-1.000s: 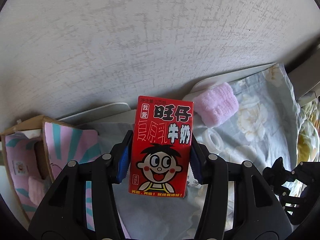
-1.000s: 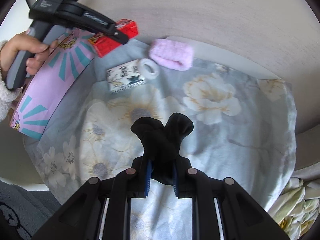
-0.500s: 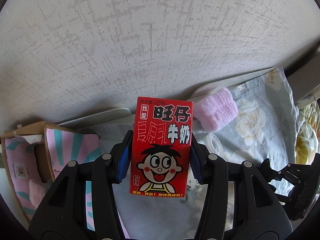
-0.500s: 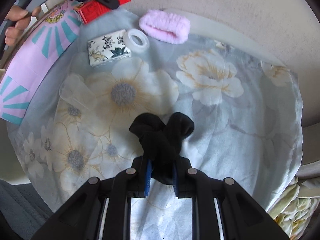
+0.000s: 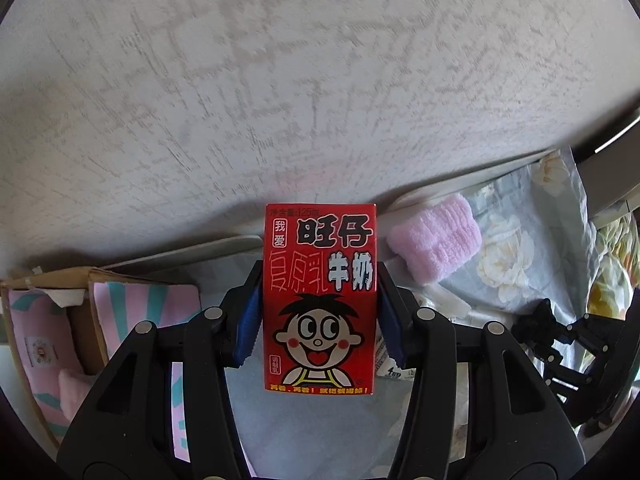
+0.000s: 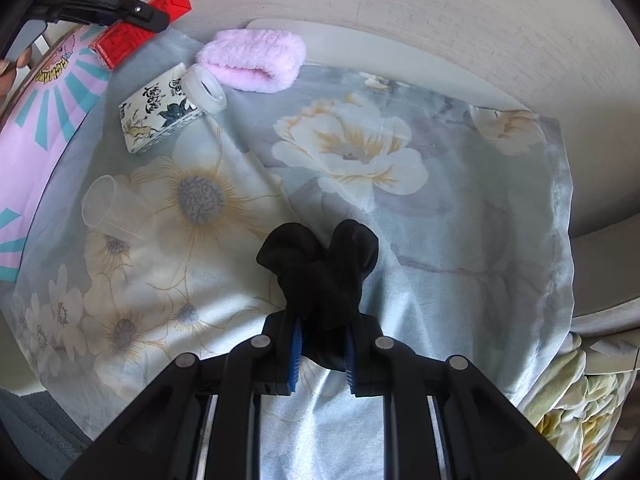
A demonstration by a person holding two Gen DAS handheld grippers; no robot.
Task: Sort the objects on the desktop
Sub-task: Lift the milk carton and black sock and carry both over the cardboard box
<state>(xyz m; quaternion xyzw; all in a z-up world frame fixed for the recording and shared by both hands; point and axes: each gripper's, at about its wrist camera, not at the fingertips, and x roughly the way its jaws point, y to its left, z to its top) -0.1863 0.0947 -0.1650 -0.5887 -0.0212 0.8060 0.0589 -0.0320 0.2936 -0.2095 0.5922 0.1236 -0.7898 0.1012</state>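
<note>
My left gripper (image 5: 318, 320) is shut on a red milk carton (image 5: 320, 300) with a cartoon face, held upright above the table's back left; the carton also shows in the right wrist view (image 6: 140, 32). My right gripper (image 6: 322, 354) is shut on a black sock bundle (image 6: 320, 272), held above the floral cloth (image 6: 440, 240). A pink fluffy wristband (image 6: 252, 60), a clear tape roll (image 6: 206, 88), a white tissue pack (image 6: 160, 116) and a clear plastic cup (image 6: 116, 212) lie on the cloth.
A pink and teal cardboard box (image 5: 60, 332) stands open at the left, with a pink item inside; its lid shows in the right wrist view (image 6: 44, 120). A pale wall (image 5: 280, 80) rises behind the table. Yellowish bedding (image 6: 580, 412) lies at the right.
The right gripper with the sock has moved toward the back left, closer to the tissue pack and wristband. The left gripper holds the carton nearly still, tilted slightly upward.
</note>
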